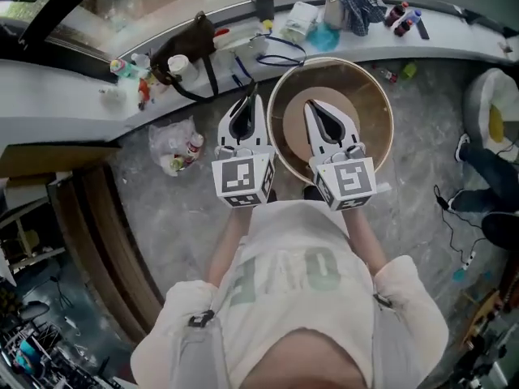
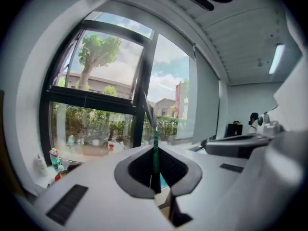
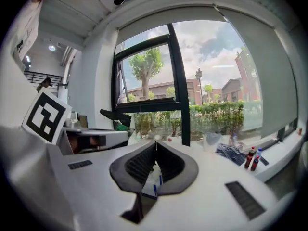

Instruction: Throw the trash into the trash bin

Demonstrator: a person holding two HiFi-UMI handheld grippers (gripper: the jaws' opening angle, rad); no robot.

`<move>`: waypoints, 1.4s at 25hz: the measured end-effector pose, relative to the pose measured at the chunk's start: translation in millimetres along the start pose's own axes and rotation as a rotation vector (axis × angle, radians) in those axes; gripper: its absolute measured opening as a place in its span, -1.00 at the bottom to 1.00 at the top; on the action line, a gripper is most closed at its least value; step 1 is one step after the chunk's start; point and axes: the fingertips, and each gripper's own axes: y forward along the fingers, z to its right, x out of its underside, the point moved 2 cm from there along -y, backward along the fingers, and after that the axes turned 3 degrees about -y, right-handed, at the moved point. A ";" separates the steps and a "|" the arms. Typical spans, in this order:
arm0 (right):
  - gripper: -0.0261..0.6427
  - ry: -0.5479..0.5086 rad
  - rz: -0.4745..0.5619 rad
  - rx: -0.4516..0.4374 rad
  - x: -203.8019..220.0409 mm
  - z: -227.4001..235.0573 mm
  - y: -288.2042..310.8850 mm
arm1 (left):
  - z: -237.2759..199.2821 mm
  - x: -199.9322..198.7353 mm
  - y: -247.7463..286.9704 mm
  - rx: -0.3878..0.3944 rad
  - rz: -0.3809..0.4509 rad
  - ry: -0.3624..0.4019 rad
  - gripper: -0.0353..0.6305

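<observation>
Trash in a plastic bag [image 1: 177, 146] is seen on the floor [image 1: 195, 217], left of the round bin [image 1: 383, 104]. The left gripper [image 1: 255, 96] and right gripper [image 1: 311, 105] are held beside it, jaws pressed together.

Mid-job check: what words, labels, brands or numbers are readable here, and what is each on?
White shirt: large pale green letters, creased and foreshortened, not reliably readable.
Marker cubes: black-and-white square patterns, no words.
Bottles on the sill: labels too small to read.
Nothing else legible.
</observation>
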 end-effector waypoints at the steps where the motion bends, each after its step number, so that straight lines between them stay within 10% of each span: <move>1: -0.88 0.000 -0.004 -0.025 0.7 -9.7 6.1 | -8.5 -6.7 -10.2 -0.022 0.021 -0.007 -0.85; 11: -0.88 -0.032 -0.017 -0.236 -8.9 -93.8 62.5 | -81.5 -30.8 -63.9 -0.179 0.108 -0.025 -0.85; 21: -0.88 -0.026 -0.098 -0.270 17.4 -113.5 79.5 | -118.2 7.0 -67.4 -0.234 0.014 -0.018 -0.85; 35: -0.88 -0.032 -0.428 -0.313 155.0 -97.2 62.4 | -185.0 322.1 -43.0 -0.293 -0.483 -0.270 -0.85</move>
